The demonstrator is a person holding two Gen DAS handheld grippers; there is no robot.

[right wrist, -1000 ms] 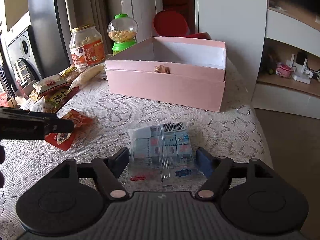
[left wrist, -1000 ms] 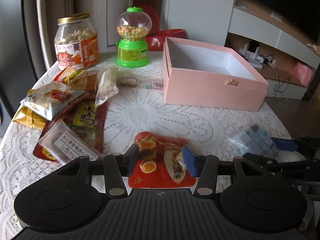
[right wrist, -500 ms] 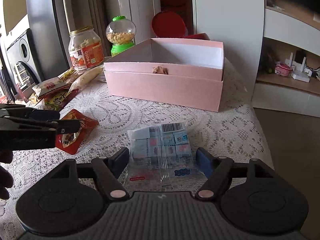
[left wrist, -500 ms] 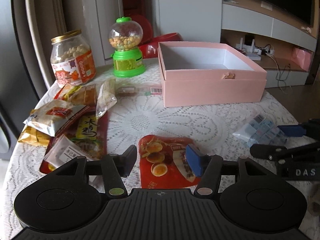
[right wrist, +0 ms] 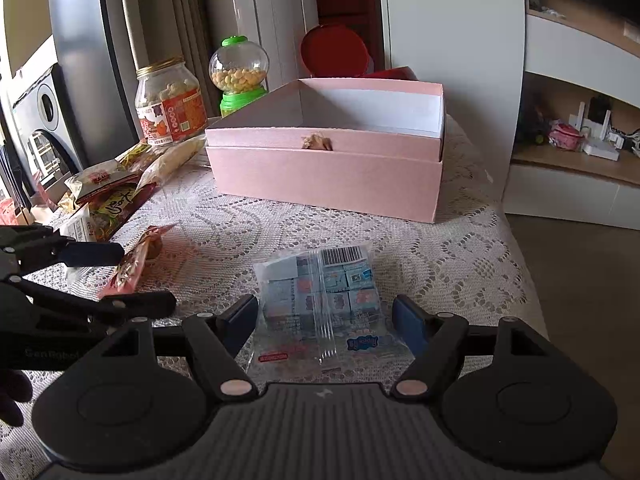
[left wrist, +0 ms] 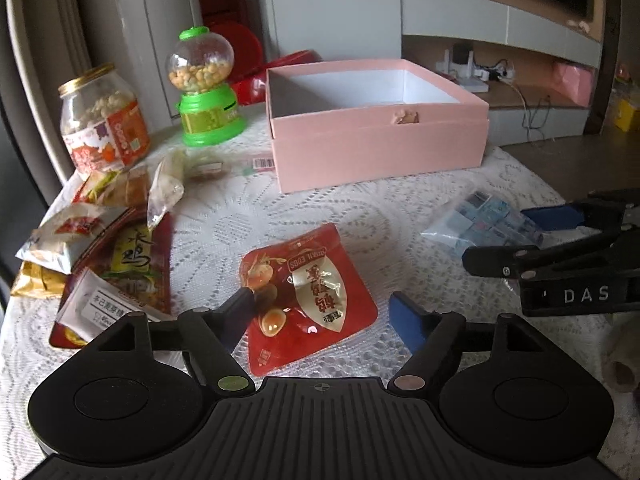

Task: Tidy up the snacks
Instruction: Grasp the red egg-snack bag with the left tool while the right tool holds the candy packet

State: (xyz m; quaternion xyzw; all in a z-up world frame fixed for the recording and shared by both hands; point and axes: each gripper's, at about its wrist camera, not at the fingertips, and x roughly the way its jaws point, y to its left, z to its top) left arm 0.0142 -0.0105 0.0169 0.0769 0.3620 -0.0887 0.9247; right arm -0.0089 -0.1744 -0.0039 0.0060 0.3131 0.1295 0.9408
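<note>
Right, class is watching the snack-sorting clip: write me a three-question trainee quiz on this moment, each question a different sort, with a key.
1. True or false: the pink box already holds several snack packets.
2. Which packet lies between the right gripper fingers? A) red egg packet B) clear packet of blue cartons C) glass jar
3. Fill in: the green-based candy dispenser stands between the jar and the ____.

Key: 1 false; 2 B; 3 pink box.

My left claw (left wrist: 322, 314) now gapes wider than a second ago, its fingers no longer pinching the glossy red egg-snack pouch (left wrist: 308, 296). That pouch now sits tilted, one edge lifted off the white lace tablecloth (left wrist: 304, 208), propped against my left finger.
</note>
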